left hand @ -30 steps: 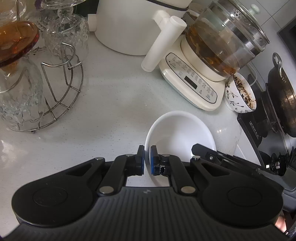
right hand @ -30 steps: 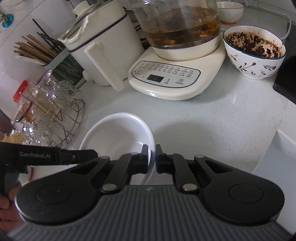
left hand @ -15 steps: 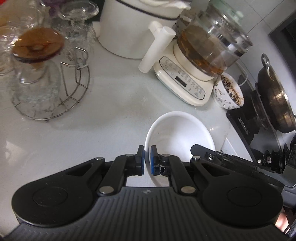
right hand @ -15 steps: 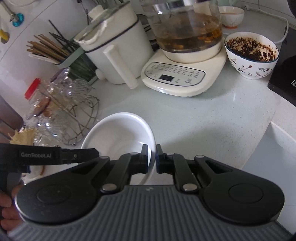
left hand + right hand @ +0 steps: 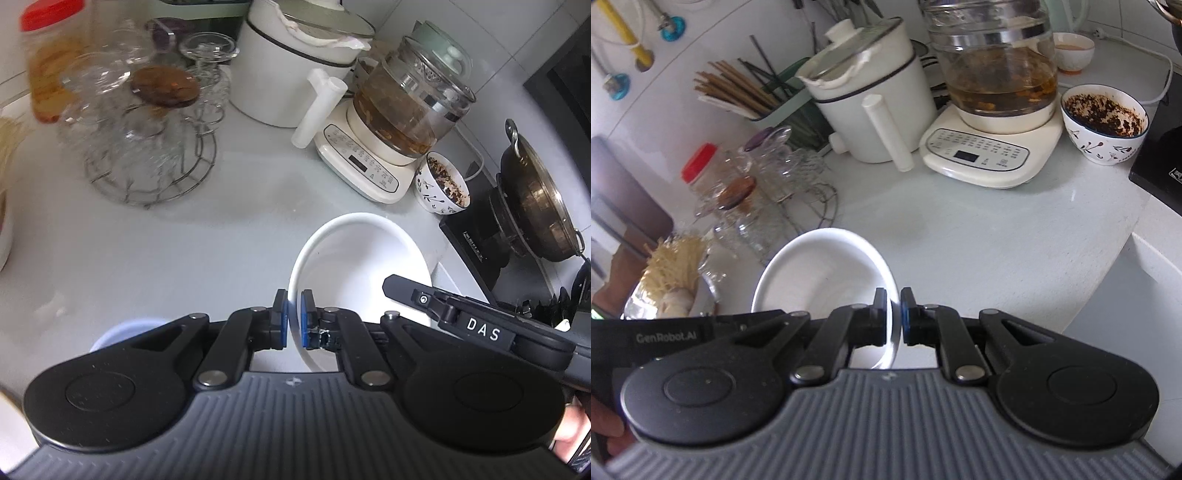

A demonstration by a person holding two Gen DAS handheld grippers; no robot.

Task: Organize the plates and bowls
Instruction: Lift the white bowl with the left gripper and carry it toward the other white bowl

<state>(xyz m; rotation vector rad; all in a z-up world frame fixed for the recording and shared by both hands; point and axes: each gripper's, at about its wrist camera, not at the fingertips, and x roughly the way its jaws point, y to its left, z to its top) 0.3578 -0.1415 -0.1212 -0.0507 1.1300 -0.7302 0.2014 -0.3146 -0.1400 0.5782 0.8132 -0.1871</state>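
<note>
A white bowl [image 5: 362, 266] is held in the air above the counter by both grippers. My left gripper [image 5: 293, 319] is shut on its left rim. My right gripper [image 5: 894, 319] is shut on its right rim; the bowl also shows in the right wrist view [image 5: 823, 273]. The right gripper's body [image 5: 472, 325] shows at the bowl's far side in the left wrist view. A pale blue dish [image 5: 122, 330] peeks out below the left gripper. A patterned bowl [image 5: 1104, 123] with dark contents stands by the kettle base.
A wire rack of glasses [image 5: 147, 136], a white pot [image 5: 295, 66] and a glass kettle [image 5: 406, 107] on its base stand at the back. A wok [image 5: 535, 192] sits on the stove at right. Chopsticks [image 5: 738, 92] and a small bowl [image 5: 1073, 50] stand further back.
Both grippers have risen and pulled back with the bowl, so the counter and appliances look further away. The pale blue dish has come into view below the left gripper.
</note>
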